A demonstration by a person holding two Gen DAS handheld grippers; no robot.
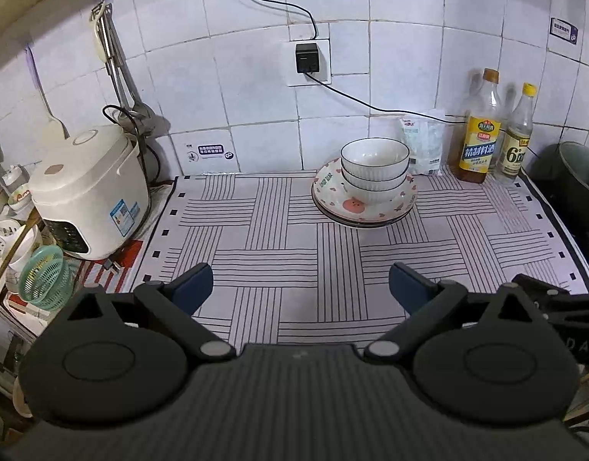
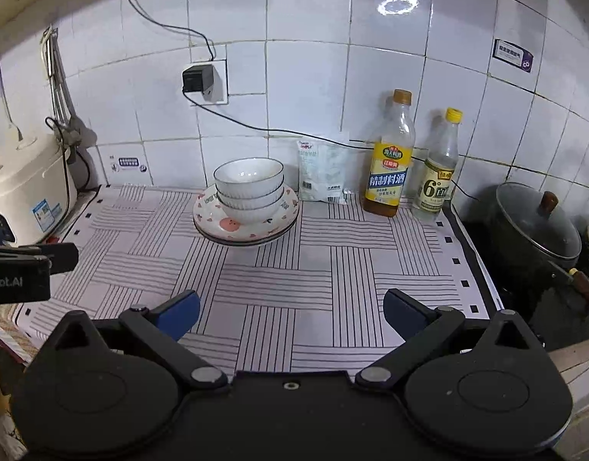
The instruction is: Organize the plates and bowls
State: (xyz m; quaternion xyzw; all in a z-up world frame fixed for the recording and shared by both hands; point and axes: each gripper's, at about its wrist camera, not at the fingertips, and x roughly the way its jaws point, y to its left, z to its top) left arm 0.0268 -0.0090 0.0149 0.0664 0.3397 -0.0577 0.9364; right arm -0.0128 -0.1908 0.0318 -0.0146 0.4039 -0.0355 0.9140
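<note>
The left gripper (image 1: 300, 288) and right gripper (image 2: 290, 313) both hover with jaws spread wide and nothing between them, above a striped mat (image 1: 279, 238). Ahead of them, near the white tiled wall (image 1: 248, 88), three stacked bowls (image 1: 374, 167) sit on what looks like several stacked plates (image 1: 365, 207). Two bottles (image 2: 388, 157) stand right of the stack, a rice cooker (image 1: 89, 192) far left.

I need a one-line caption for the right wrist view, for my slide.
Open right gripper above the striped mat, facing stacked bowls on plates near two bottles.
</note>
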